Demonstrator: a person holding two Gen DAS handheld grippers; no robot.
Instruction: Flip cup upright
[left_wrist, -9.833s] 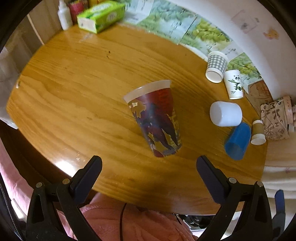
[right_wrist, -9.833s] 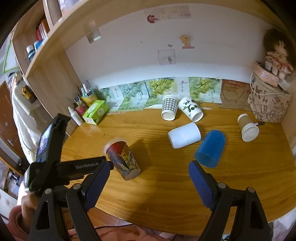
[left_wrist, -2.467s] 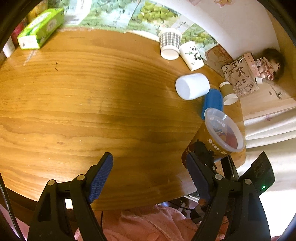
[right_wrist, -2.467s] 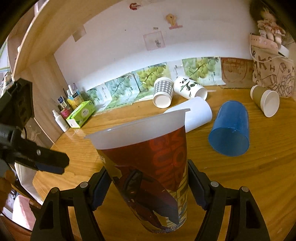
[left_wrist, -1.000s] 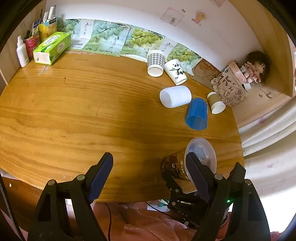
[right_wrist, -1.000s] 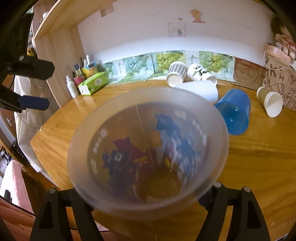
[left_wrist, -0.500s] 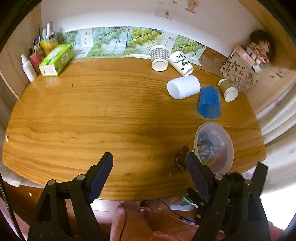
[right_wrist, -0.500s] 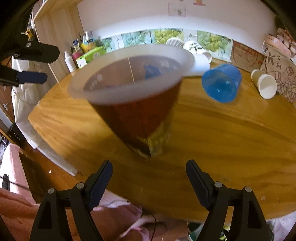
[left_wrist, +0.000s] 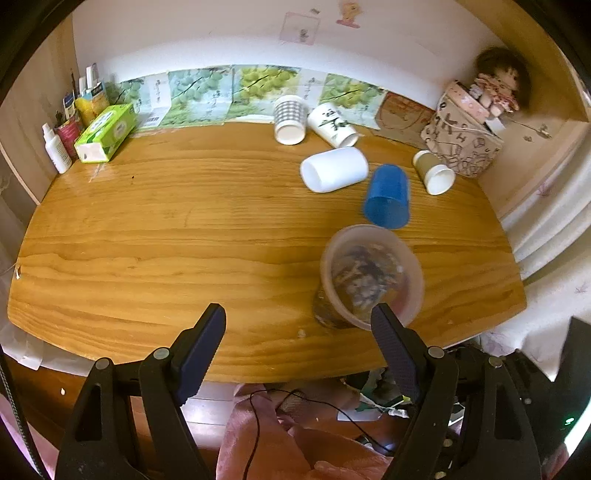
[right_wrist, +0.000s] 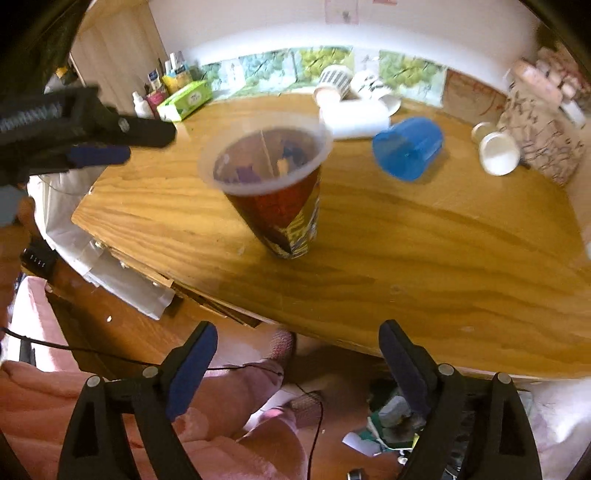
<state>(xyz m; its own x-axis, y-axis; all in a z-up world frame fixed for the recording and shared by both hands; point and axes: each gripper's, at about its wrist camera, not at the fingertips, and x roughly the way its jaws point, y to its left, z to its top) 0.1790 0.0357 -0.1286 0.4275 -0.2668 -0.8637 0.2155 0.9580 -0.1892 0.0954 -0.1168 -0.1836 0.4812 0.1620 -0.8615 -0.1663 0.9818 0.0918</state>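
Note:
A tall printed red cup (right_wrist: 280, 192) with a translucent rim stands upright, mouth up, near the front edge of the wooden table (right_wrist: 424, 236). It also shows in the left wrist view (left_wrist: 369, 277), just beyond my right finger. My right gripper (right_wrist: 295, 347) is open and empty, pulled back off the table's front edge, apart from the cup. My left gripper (left_wrist: 299, 328) is open and empty above the front edge, left of the cup.
Several cups lie on their sides at the back right: a blue one (left_wrist: 388, 197), a white one (left_wrist: 332, 170), a checked one (left_wrist: 290, 118), a panda one (left_wrist: 332, 123), a tan one (left_wrist: 434, 171). A green tissue box (left_wrist: 105, 133) and bottles stand back left, a patterned basket (left_wrist: 461, 144) back right.
My right gripper has let go of the printed cup, which now stands upright on the table, and has drawn back past the front edge. My left gripper has shifted slightly.

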